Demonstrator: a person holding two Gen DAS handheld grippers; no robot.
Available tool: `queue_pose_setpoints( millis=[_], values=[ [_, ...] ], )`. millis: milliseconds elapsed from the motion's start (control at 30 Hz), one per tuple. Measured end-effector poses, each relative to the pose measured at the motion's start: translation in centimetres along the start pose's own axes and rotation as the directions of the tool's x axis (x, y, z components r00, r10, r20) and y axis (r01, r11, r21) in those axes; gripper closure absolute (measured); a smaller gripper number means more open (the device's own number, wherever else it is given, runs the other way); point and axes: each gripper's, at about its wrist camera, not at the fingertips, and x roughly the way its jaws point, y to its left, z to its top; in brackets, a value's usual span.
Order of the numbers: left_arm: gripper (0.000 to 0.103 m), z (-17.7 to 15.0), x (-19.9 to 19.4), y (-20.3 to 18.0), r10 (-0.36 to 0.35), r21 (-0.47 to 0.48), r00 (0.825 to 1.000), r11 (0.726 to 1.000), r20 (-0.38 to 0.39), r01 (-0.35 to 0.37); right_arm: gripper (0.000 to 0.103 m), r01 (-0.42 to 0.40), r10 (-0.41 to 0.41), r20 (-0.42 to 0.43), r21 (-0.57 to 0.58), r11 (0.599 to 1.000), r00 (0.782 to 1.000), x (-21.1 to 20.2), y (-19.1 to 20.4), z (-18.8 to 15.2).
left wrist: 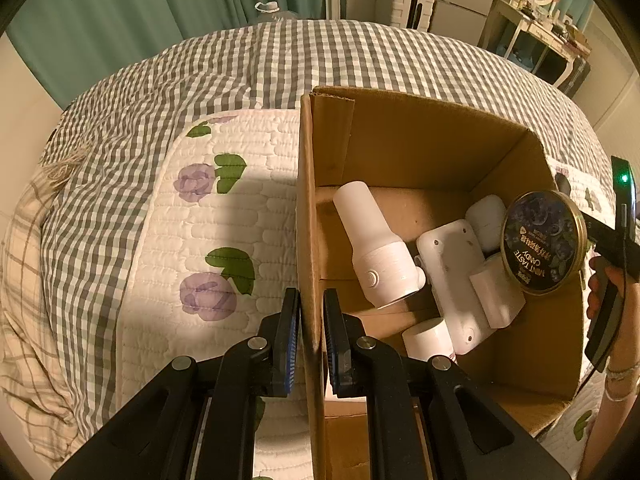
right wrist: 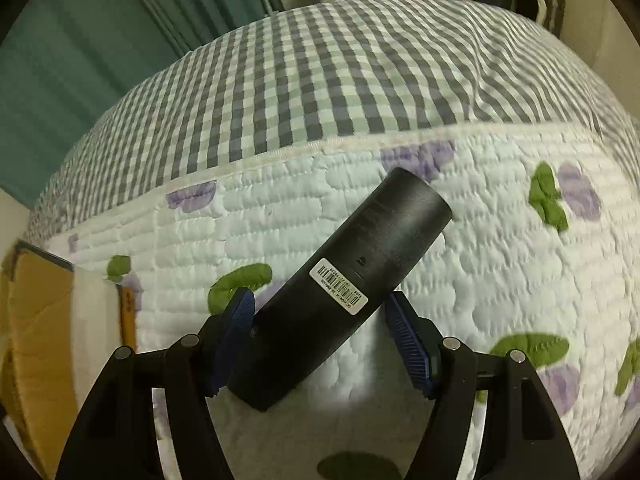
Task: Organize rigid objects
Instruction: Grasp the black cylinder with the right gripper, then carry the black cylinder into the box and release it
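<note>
Bed w/ gingham quilt (right wrist: 340,72), floral mat (right wrist: 500,260). Left gripper (left wrist: 310,298), nearly closed, pinches cardboard box (left wrist: 400,140) wall at 6 o'clock. Right gripper (right wrist: 317,306) clamps black remote (right wrist: 372,248) askew, tip toward 1 o'clock. Box sits at 9: I'd swing over and lower before letting go, since the grip looks loose.

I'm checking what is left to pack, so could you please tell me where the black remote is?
In the right wrist view, the black remote lies tilted between the right tongs, over the floral quilt, right of the cardboard box.
</note>
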Motion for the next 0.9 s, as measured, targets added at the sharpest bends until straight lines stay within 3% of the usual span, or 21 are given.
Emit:
queue_pose_setpoints(
  millis=[100, 167, 267, 467, 733, 900],
  values=[
    [0.092, 0.1, 0.1, 0.0, 0.004, 0.002, 1.0, 1.0, -0.003, -0.004, 0.037, 0.055, -0.051, 0.043, -0.093, 0.994, 0.998, 0.1, 1.2, -0.3],
    [0.092, 0.1, 0.1, 0.0, 0.003, 0.0, 1.0, 1.0, -0.004, -0.003, 0.053, 0.081, -0.069, 0.076, -0.171, 0.982, 0.995, 0.1, 2.3, -0.9],
    [0.092, 0.1, 0.0, 0.1, 0.004, 0.0, 1.0, 1.0, -0.004, -0.004, 0.057, 0.123, -0.098, 0.113, -0.24, 0.963, 0.989, -0.4, 3.7, -1.5],
    [0.092, 0.0, 0.0, 0.1, 0.001, -0.001, 1.0, 1.0, -0.004, -0.001, 0.074, 0.069, -0.042, 0.105, -0.268, 0.961, 0.994, -1.3, 4.6, -3.0],
    [0.092, 0.0, -0.1, 0.2, -0.01, -0.007, 1.0, 1.0, 0.0, 0.01, 0.085, 0.054, -0.013, 0.125, -0.328, 0.943, 0.992, -3.5, 5.8, -5.3],
    [0.092, 0.0, -0.1, 0.3, -0.018, -0.01, 1.0, 1.0, 0.0, 0.018, 0.085, 0.055, -0.007, 0.132, -0.363, 0.93, 0.991, -5.9, 6.0, -7.4]
  ],
)
